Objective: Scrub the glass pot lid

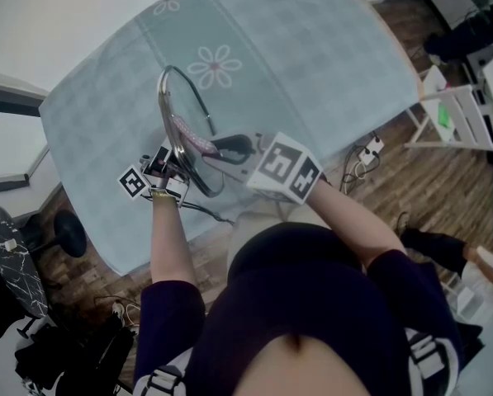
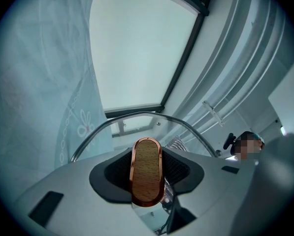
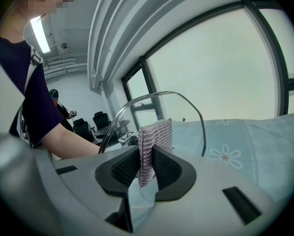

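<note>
Lid held up on edge with the scrub pad at the glass; scrubbing looks under way, not finished.

Centre-left of the head view, the left hand-held gripper holds the lid upright above the tabletop; its jaws stand partly apart, clamped on the wooden handle; just right of it, the right hand-held gripper is pinched almost closed on a mesh scrub pad, whose free end reaches the glass; whether it presses there I cannot tell; the glass looks clear, with no foam or dirt visible, so how much has been scrubbed cannot be told; left, as I judge it: working over the remaining glass and rim, then setting the lid down.
</note>
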Demonstrator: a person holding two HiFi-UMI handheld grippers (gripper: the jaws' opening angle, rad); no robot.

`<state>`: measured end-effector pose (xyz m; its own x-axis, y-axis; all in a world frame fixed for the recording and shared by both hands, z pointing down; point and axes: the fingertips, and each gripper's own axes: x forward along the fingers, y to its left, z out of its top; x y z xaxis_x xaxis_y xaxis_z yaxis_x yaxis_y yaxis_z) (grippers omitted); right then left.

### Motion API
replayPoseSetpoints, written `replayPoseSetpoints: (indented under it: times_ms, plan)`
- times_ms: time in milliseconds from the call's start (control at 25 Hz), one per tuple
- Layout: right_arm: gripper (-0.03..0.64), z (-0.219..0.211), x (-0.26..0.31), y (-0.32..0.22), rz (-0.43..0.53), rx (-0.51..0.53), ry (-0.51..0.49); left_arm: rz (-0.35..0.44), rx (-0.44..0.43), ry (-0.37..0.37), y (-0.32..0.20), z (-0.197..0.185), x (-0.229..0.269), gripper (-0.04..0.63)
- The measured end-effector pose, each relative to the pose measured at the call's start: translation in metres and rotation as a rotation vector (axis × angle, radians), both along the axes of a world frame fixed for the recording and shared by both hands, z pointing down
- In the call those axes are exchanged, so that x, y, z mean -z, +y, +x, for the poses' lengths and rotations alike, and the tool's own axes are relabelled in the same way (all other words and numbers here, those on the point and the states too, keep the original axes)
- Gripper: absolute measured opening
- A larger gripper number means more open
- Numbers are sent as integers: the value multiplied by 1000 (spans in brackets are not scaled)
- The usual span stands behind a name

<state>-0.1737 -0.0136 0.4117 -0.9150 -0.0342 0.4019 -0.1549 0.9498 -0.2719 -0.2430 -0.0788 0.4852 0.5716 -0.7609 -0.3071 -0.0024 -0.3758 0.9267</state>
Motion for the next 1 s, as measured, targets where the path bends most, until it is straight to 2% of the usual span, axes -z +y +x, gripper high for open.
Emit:
replayPoseSetpoints:
  times_ms: [1000]
  plan:
    - [78,24,-2,49,-36,151,-11,0,26,13,0,-2,-1,166]
